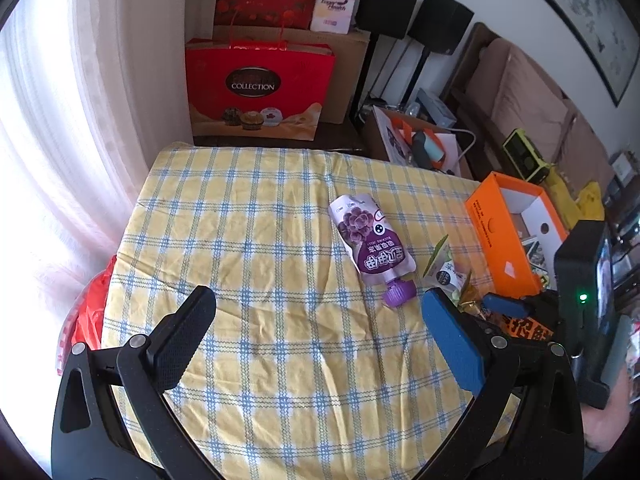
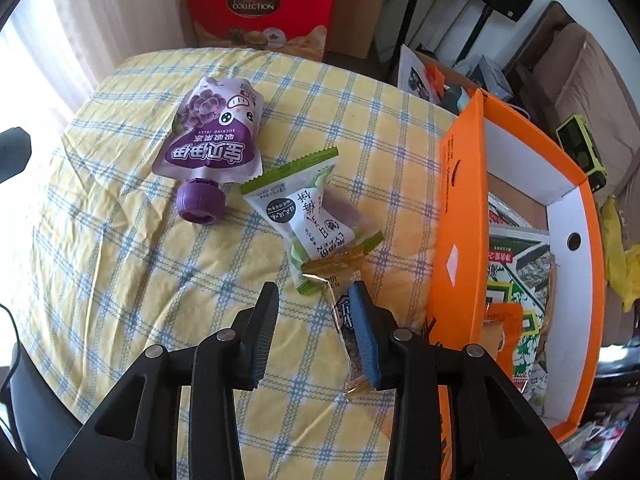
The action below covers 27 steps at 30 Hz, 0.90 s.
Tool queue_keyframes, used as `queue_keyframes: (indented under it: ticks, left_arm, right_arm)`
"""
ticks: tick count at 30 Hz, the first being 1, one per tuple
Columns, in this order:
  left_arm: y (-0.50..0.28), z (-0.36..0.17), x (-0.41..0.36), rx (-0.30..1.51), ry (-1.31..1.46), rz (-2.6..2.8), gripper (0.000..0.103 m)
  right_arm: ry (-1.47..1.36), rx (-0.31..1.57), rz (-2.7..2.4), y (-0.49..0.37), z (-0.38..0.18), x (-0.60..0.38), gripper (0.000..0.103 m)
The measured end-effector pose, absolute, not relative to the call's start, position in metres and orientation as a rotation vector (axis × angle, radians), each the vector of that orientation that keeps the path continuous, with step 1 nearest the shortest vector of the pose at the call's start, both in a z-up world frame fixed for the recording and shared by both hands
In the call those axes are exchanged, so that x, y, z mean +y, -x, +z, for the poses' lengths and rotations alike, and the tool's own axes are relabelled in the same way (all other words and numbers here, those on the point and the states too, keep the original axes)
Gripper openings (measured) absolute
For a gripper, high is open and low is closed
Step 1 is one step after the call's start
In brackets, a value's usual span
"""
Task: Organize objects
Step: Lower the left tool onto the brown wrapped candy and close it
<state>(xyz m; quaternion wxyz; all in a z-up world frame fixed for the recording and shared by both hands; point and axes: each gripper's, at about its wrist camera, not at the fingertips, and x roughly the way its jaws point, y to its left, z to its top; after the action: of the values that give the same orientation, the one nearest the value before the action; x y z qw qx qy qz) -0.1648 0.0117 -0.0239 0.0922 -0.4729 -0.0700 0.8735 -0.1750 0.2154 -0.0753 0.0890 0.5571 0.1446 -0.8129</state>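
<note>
Right hand-held gripper (image 2: 316, 292) part-open over checked-cloth bench (image 2: 120, 264), clear gold-edged snack wrapper (image 2: 346, 320) beside blue pad; left hand-held gripper (image 1: 316, 300) wide open, empty.

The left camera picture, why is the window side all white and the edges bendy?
Left wrist view: daylight through the curtain washes it out, and the fisheye lens bows the checked tablecloth. Right wrist view: same bending, sharp purple pouch, milder glare.
</note>
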Motion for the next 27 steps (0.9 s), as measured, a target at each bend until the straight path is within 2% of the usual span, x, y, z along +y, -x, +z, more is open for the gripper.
queue_keyframes:
  ticks: [1, 3, 5, 6, 11, 16, 21, 25, 27]
  left_arm:
    - [0.165, -0.024, 0.012, -0.209, 1.404, 2.593, 0.103]
    - [0.165, -0.024, 0.013, -0.207, 1.403, 2.59, 0.103]
    - [0.165, -0.024, 0.014, -0.205, 1.405, 2.587, 0.103]
    - [0.165, -0.024, 0.015, -0.206, 1.406, 2.584, 0.103]
    - [0.164, -0.027, 0.019, -0.219, 1.42, 2.548, 0.103]
    - [0.162, -0.033, 0.032, -0.191, 1.435, 2.508, 0.103]
    - [0.158, -0.04, 0.054, -0.145, 1.443, 2.438, 0.103]
    - [0.159, -0.047, 0.073, -0.156, 1.478, 2.391, 0.103]
    - [0.158, -0.049, 0.088, -0.149, 1.495, 2.371, 0.103]
  right_arm:
    - [-1.655, 0.451, -2.412, 0.175, -0.076, 0.214, 0.037]
    - [-1.651, 0.495, -2.412, 0.174, -0.076, 0.211, 0.028]
    - [-1.637, 0.508, -2.423, 0.174, -0.074, 0.211, 0.011]
    - [-1.632, 0.479, -2.418, 0.173, -0.072, 0.213, 0.008]
    - [-1.59, 0.306, -2.395, 0.169, -0.063, 0.22, 0.007]
    - [-1.527, 0.32, -2.457, 0.161, -0.045, 0.221, 0.008]
    - [-1.424, 0.216, -2.561, 0.15, -0.01, 0.243, 0.016]
    - [-1.371, 0.143, -2.623, 0.141, 0.016, 0.264, 0.029]
    - [-1.355, 0.118, -2.642, 0.136, 0.025, 0.272, 0.03]
